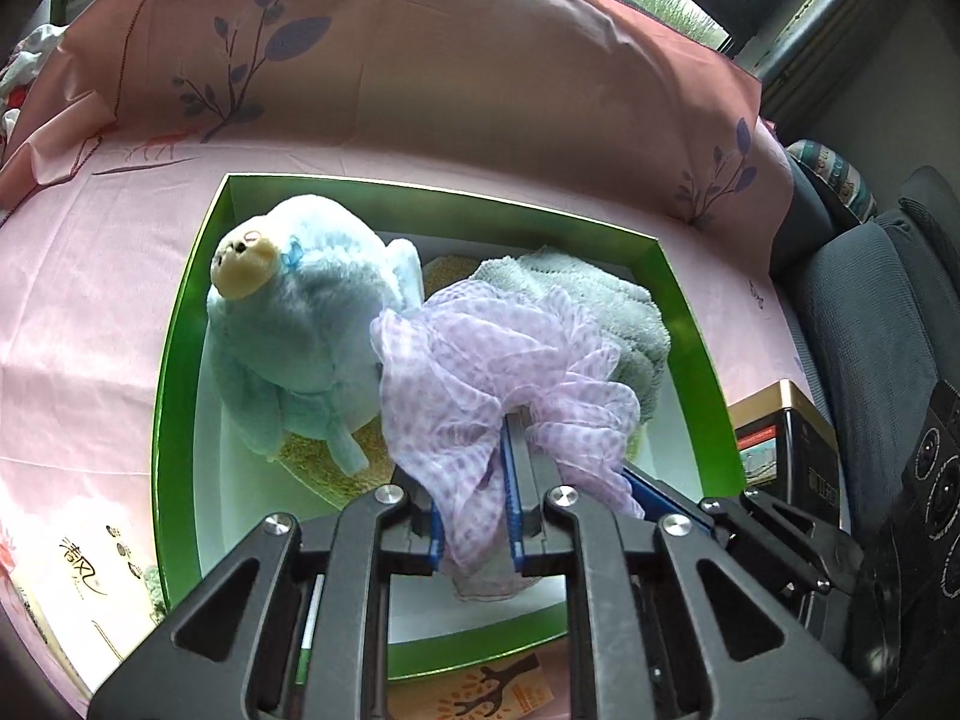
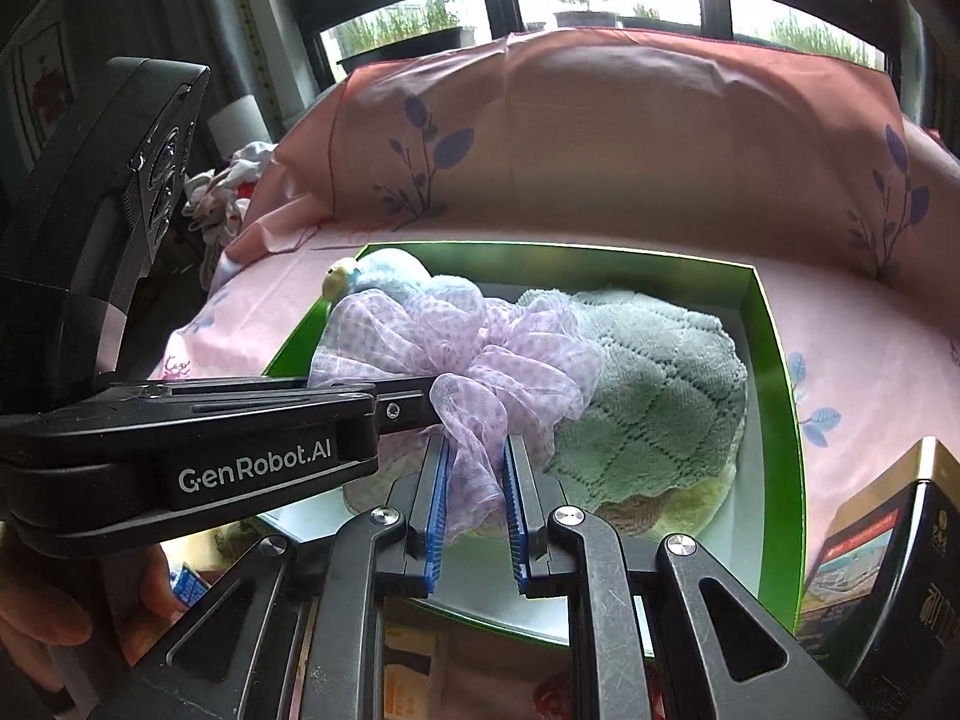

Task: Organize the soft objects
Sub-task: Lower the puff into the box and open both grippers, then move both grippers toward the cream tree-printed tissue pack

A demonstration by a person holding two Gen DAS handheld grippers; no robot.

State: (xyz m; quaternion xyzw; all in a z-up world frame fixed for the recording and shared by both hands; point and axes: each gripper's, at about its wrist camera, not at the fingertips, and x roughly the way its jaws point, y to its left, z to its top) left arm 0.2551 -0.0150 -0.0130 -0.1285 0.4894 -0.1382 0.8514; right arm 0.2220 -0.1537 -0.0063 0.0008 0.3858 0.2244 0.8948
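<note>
- A lilac gauze scarf (image 1: pixel 480 372) is clamped between both the left gripper (image 1: pixel 474 516) and right gripper (image 2: pixel 474 510).
- It is held above the green box (image 1: pixel 180 324).

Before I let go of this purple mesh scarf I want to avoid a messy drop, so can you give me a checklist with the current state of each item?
1. Left claw shut on the lilac checked mesh scarf: ok.
2. Right claw shut on the same scarf: ok.
3. Scarf over the green-walled open box: ok.
4. Pale blue plush toy inside box: ok.
5. Grey-green knitted towel inside box: ok.
6. Free floor under the scarf: cannot tell, scarf hides it.
</note>
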